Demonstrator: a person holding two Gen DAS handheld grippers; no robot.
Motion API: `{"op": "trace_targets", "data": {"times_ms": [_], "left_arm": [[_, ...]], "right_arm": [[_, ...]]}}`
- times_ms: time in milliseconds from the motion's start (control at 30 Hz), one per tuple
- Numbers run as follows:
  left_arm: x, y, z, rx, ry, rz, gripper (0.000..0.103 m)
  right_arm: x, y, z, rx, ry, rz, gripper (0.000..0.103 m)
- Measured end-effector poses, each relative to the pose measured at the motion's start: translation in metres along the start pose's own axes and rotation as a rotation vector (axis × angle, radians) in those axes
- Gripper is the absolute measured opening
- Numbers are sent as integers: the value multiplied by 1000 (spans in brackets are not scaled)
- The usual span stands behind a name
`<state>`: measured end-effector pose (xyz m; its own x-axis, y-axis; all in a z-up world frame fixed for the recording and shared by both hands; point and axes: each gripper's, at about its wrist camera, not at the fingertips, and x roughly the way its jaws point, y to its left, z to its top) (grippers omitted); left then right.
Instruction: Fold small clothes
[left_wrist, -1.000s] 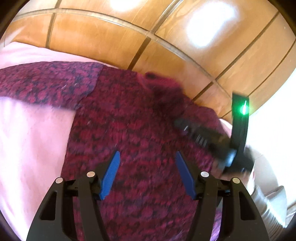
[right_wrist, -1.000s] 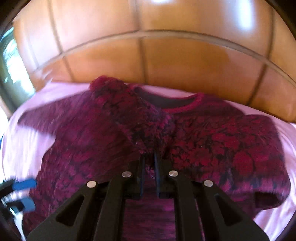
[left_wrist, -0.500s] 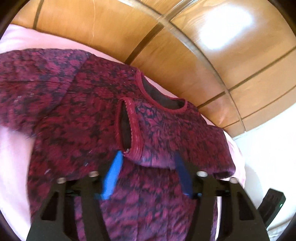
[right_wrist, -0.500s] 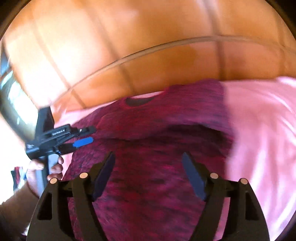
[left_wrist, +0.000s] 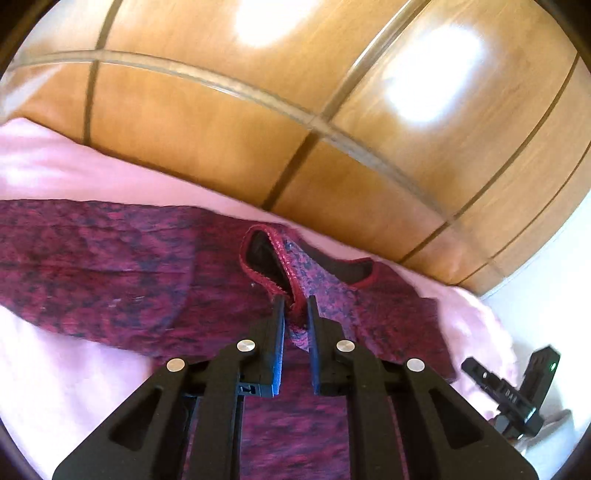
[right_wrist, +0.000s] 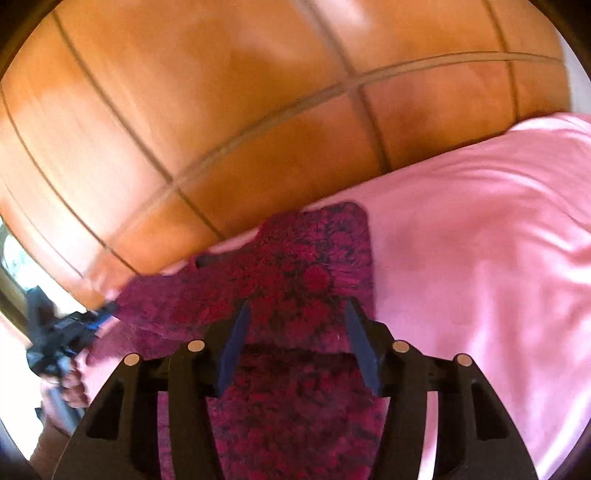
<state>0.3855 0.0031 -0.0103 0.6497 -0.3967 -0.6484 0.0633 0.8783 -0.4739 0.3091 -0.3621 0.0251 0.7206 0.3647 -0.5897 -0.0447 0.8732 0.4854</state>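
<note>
Crimson sleeve cuff (left_wrist: 284, 273) now pinched by left hand-held gripper (left_wrist: 295, 306), right hand-held gripper (right_wrist: 295, 310) closing

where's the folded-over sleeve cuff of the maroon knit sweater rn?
Left wrist view, centre: the sleeve cuff lies on the maroon knit sweater's chest, left of the neckline, pinched by the left gripper.

Left gripper (left_wrist: 295, 301): jaws pinched on the red-trimmed sleeve cuff (left_wrist: 275, 264) of a maroon patterned sweater (left_wrist: 110, 269), spread over a pink bedsheet (left_wrist: 66, 170). Wooden panelled headboard (left_wrist: 258, 110) behind. Right gripper (left_wrist: 476, 365): low at right edge, beside the sweater
</note>
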Motion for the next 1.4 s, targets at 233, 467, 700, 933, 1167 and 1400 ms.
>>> {"op": "trace_targets", "data": {"times_ms": [233, 467, 700, 933, 1167, 1400], "left_arm": [[34, 38, -36, 21, 88, 157, 10], [13, 50, -54, -2, 38, 166, 20], [-56, 101, -50, -186, -71, 181, 42], [-120, 233, -53, -566, -137, 251, 42], [-163, 322, -41, -807, -280, 235, 51], [-156, 360, -19, -919, -343, 240, 51]], "right_arm": [[75, 19, -19, -102, 105, -182, 52], [90, 37, -38, -237, 40, -300, 54], [76, 59, -40, -278, -29, -370, 82], [70, 104, -87, -362, 9, -246, 87], [101, 123, -113, -441, 118, -265, 98], [111, 123, -114, -420, 128, -262, 101]]}}
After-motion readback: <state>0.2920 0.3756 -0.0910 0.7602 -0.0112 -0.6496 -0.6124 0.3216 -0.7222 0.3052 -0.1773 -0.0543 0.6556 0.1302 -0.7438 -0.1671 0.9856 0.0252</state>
